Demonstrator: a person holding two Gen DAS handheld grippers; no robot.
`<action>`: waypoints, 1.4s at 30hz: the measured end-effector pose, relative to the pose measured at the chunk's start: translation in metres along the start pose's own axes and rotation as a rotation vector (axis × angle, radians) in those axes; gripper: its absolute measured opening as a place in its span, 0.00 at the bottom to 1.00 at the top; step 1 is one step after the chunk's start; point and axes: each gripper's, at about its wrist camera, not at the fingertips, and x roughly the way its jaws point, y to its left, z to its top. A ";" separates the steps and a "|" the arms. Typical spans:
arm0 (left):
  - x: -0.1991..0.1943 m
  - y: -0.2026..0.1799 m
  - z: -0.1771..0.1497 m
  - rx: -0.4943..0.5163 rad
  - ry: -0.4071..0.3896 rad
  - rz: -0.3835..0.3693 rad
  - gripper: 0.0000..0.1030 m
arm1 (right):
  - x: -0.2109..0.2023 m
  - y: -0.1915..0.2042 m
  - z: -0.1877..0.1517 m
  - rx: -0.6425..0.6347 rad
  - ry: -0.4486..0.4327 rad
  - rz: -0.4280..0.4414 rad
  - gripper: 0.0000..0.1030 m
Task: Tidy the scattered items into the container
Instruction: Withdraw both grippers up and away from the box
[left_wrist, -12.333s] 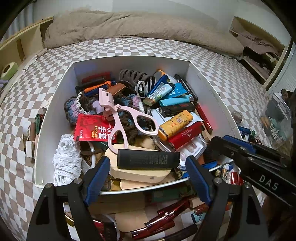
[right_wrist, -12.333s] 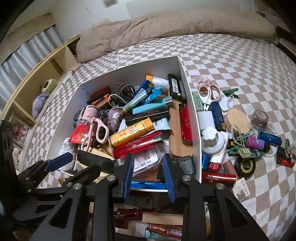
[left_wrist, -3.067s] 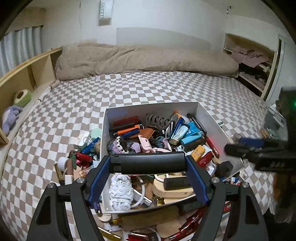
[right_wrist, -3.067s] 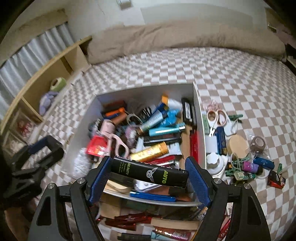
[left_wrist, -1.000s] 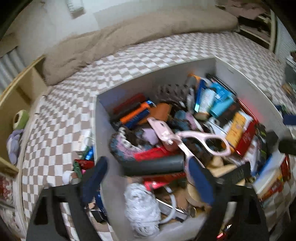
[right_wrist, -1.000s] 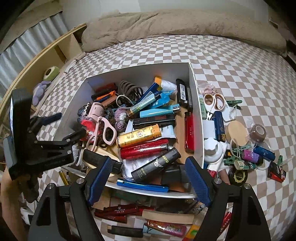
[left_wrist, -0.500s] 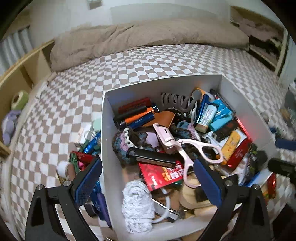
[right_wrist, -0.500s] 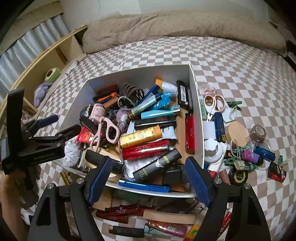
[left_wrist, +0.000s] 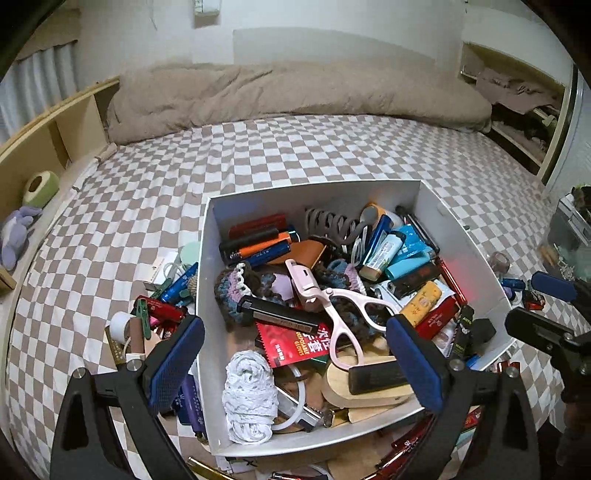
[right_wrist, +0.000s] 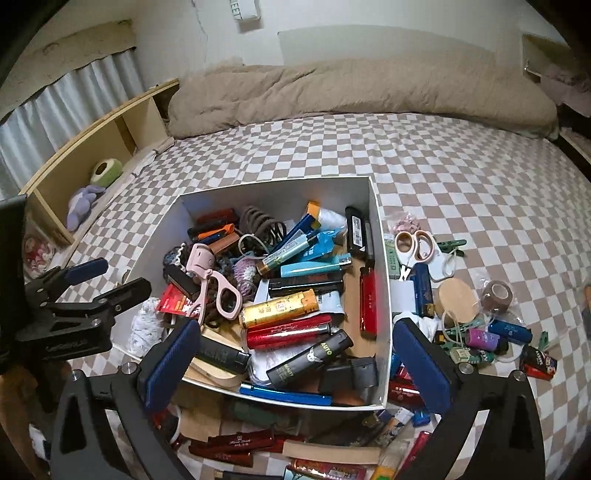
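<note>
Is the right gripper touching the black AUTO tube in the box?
Apart. In the right wrist view the right gripper, jaws opening, holds nothing; the tube lies in the box, clear of both pads.

Both wrist views look steeply down, close over the same white box (left_wrist: 463, 236) on the bed.

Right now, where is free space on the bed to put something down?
Free: the checkered sheet between the white box and the beige duvet. Crowded: inside the box, and beside it near the scissors.
</note>
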 end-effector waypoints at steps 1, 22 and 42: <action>-0.002 0.000 -0.001 -0.005 -0.002 0.000 0.97 | 0.000 0.000 0.000 0.000 -0.003 -0.003 1.00; -0.039 -0.007 -0.015 -0.034 -0.047 -0.036 1.00 | -0.029 -0.003 -0.012 0.005 -0.077 -0.033 1.00; -0.072 -0.014 -0.038 -0.023 -0.080 -0.026 1.00 | -0.072 -0.004 -0.032 -0.050 -0.136 -0.049 1.00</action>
